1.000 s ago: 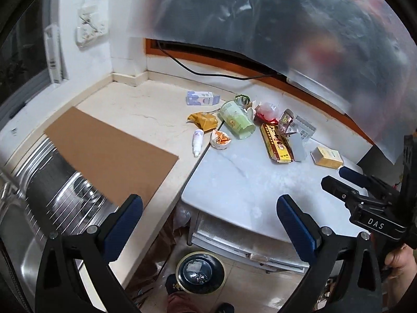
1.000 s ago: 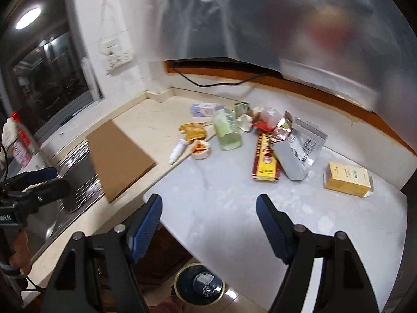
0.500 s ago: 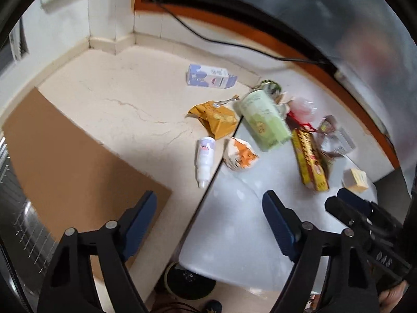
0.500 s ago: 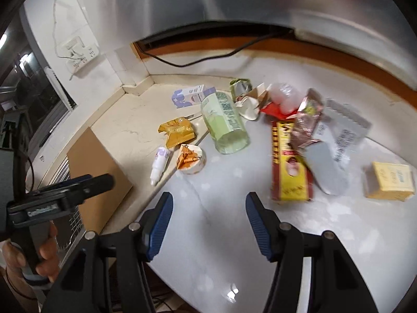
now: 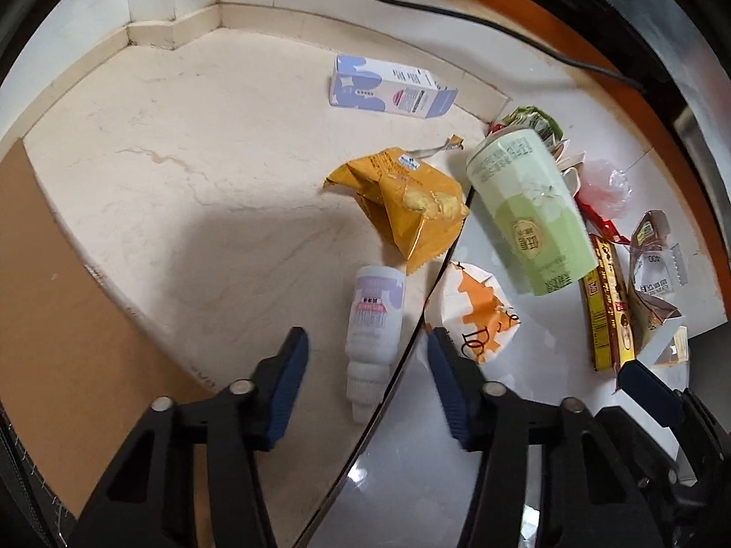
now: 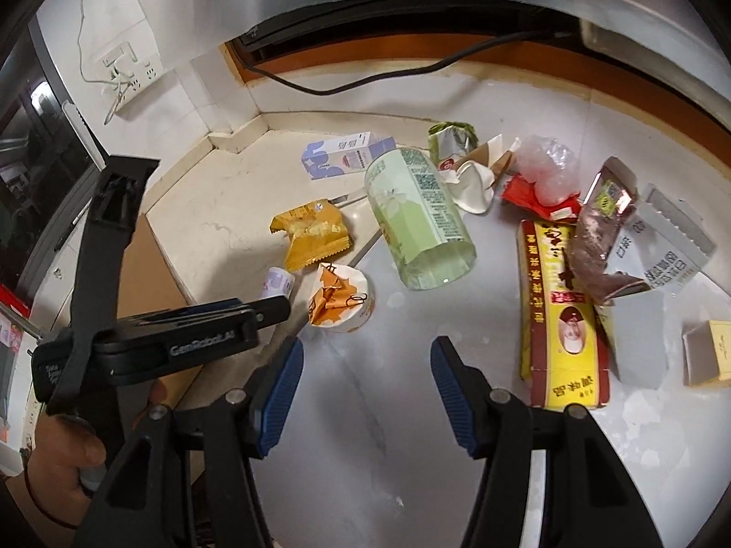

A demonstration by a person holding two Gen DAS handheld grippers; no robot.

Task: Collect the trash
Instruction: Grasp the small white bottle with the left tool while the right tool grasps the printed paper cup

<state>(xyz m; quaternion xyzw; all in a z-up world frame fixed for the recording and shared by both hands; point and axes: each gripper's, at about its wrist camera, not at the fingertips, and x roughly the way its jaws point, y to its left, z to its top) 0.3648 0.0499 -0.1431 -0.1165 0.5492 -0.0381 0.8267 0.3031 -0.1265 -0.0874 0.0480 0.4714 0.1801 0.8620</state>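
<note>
Two pads of your closing left claw (image 5: 365, 365) straddle the small white bottle (image 5: 374, 319), its long axis pointing away, nothing grasped yet.

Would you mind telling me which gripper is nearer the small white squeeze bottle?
Left. The left gripper straddles the small white squeeze bottle, jaws closing; the right gripper hangs over the white table beside it.

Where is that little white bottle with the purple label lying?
The small white bottle lies on the beige counter at the seam with the white table, just below the yellow snack wrapper, between the left gripper's closing fingers.
</note>
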